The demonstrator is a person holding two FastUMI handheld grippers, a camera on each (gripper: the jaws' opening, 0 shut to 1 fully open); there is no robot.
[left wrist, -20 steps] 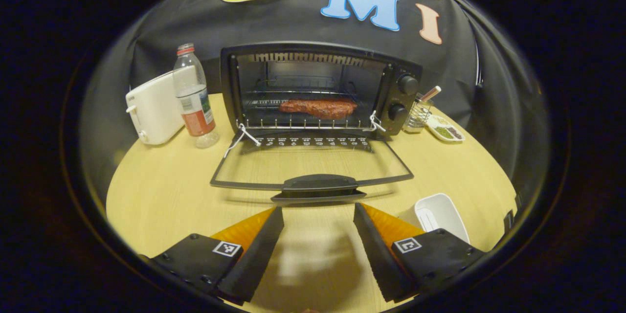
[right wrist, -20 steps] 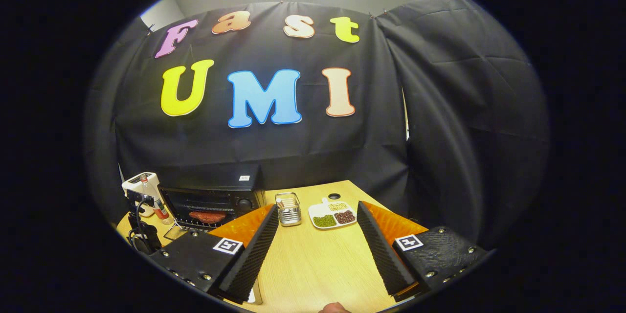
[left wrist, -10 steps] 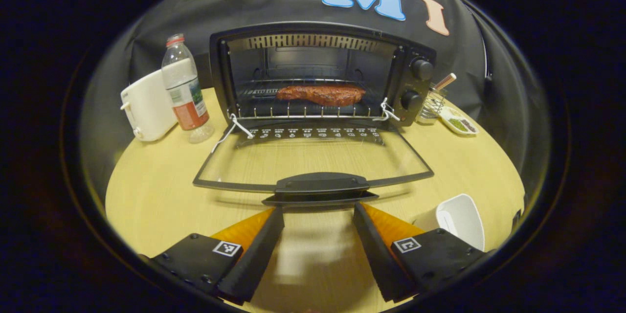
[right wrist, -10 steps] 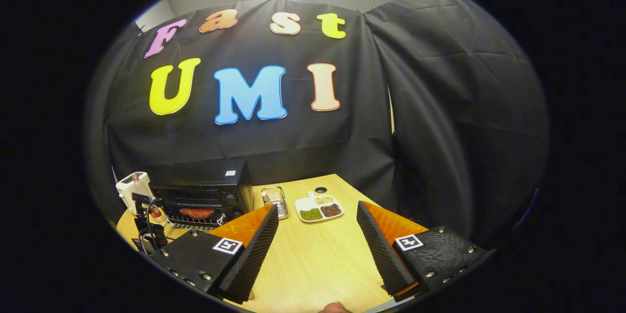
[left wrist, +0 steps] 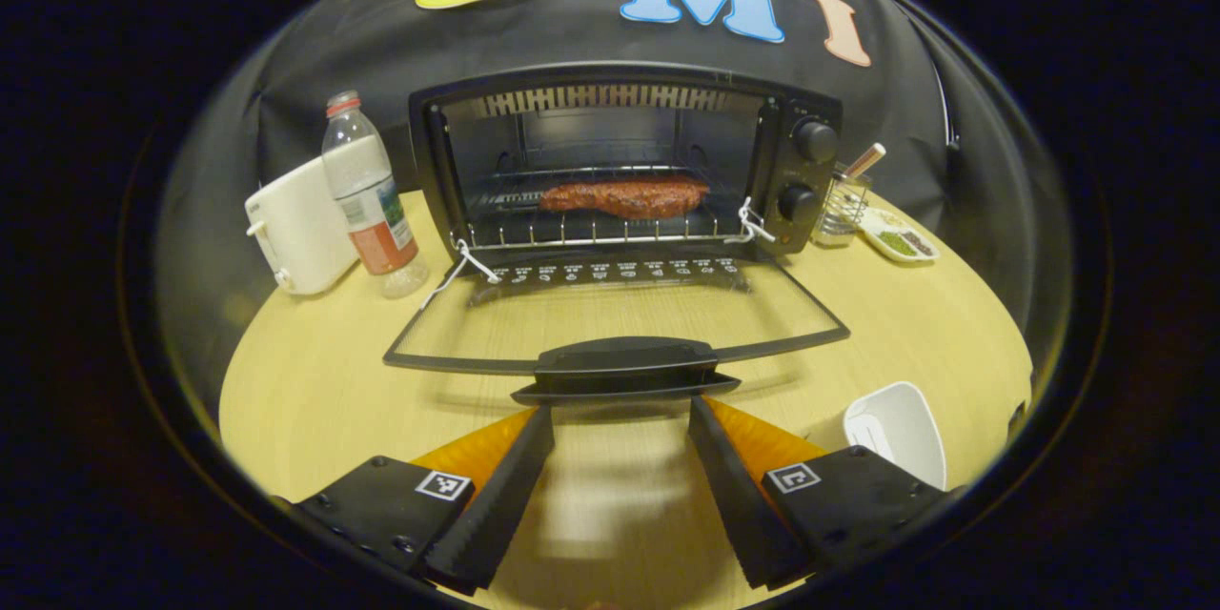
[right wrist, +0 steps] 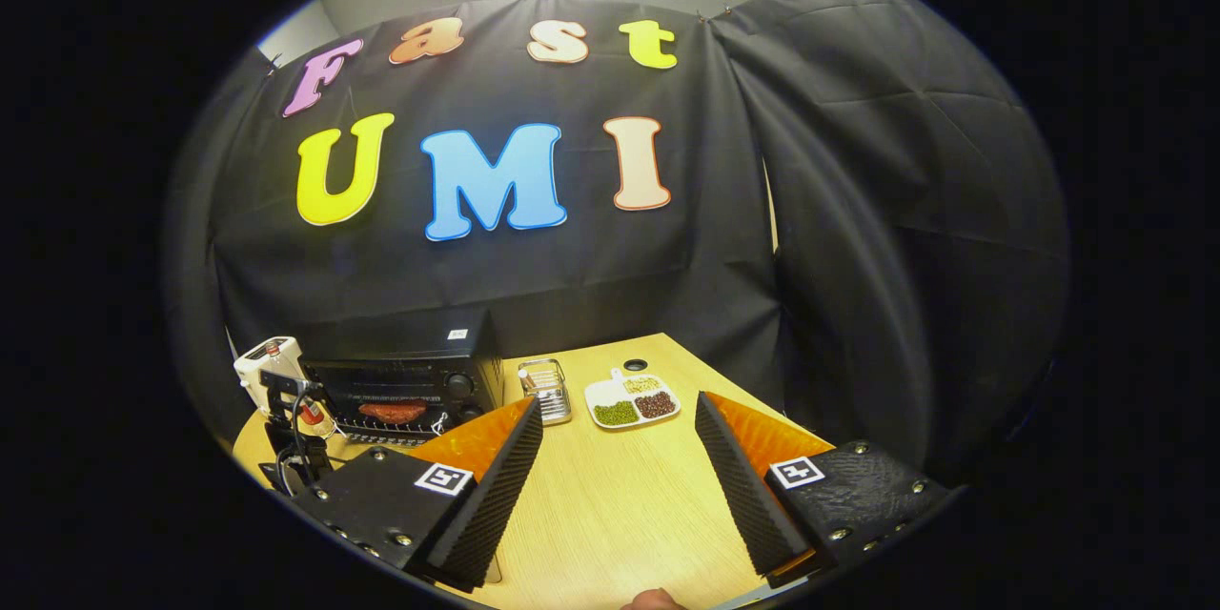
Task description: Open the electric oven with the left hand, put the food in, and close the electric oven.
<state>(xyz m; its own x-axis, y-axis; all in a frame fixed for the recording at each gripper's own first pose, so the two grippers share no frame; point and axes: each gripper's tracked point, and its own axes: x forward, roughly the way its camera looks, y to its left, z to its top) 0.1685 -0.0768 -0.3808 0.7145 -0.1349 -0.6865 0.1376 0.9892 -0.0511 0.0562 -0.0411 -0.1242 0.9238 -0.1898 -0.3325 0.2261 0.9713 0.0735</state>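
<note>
Black cloth is hung behind a round wooden table (left wrist: 315, 381), and the electric oven (left wrist: 624, 162) is set at the back of it. Its glass door (left wrist: 615, 319) is folded all the way down so the inside can be reached. The food (left wrist: 624, 195), a brown piece of meat, is laid on the wire rack (left wrist: 591, 229) inside, so that part of the job looks done. What seems to be left is shutting the door. The left gripper (left wrist: 620, 486) is held low over the table with its jaws spread wide and nothing between them. The door handle (left wrist: 624, 364) is lined up just past its tips, likely so the door can be lifted from there. The right gripper (right wrist: 620, 486) is held off to the side, well apart from the oven, with its jaws also wide and empty, probably to be kept out of the way. A water bottle (left wrist: 367, 195) and a white toaster (left wrist: 300, 229) are stood left of the oven. A white dish (left wrist: 896, 429) is placed near the left gripper.
</note>
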